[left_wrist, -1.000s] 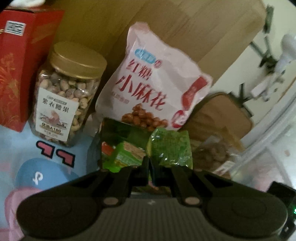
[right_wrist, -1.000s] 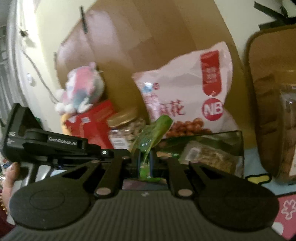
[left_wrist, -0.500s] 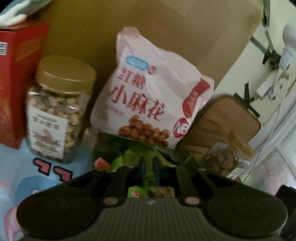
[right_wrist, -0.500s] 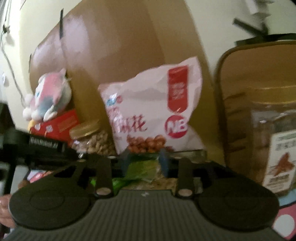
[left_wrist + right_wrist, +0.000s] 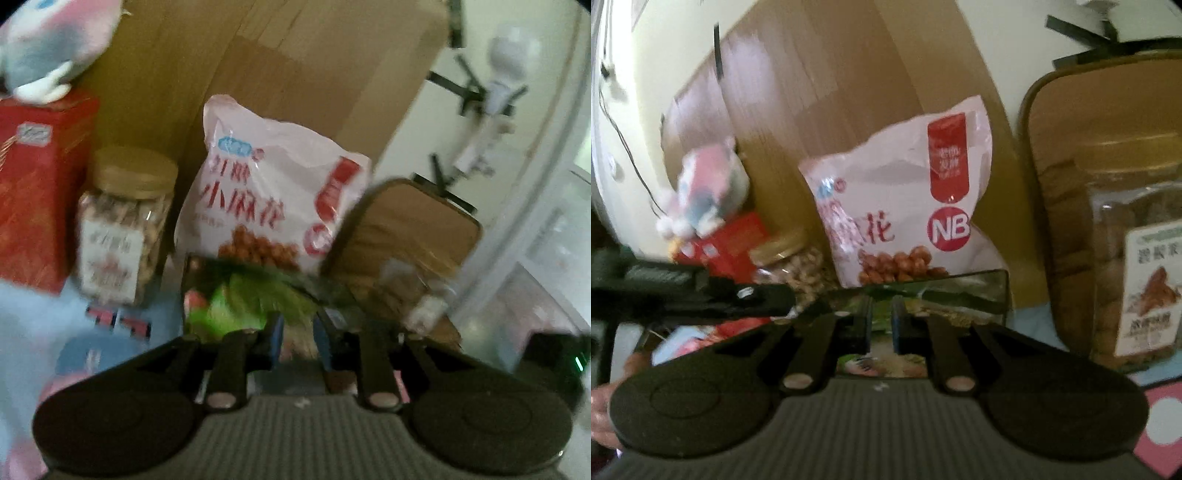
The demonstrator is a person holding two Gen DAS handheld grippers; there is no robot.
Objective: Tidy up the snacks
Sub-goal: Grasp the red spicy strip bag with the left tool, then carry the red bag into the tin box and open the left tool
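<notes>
A clear box (image 5: 982, 295) of small snack packets stands in front of a big pink snack bag (image 5: 269, 199) (image 5: 908, 206). Green packets (image 5: 240, 302) lie inside the box. My left gripper (image 5: 297, 338) is open just above the box with nothing between its fingers. My right gripper (image 5: 881, 325) is also open over the box, empty. The left gripper's body (image 5: 694, 295) shows at the left of the right wrist view.
A gold-lidded nut jar (image 5: 125, 225) and a red carton (image 5: 33, 192) with a plush toy (image 5: 48, 44) stand left. A second nut jar (image 5: 1137, 269) and a brown cushion (image 5: 406, 236) stand right. A cardboard box (image 5: 295, 74) backs everything.
Both grippers were shut on green packets a second ago. They have opened, the packets now lie in the clear box, and both grippers have pulled back a little.
</notes>
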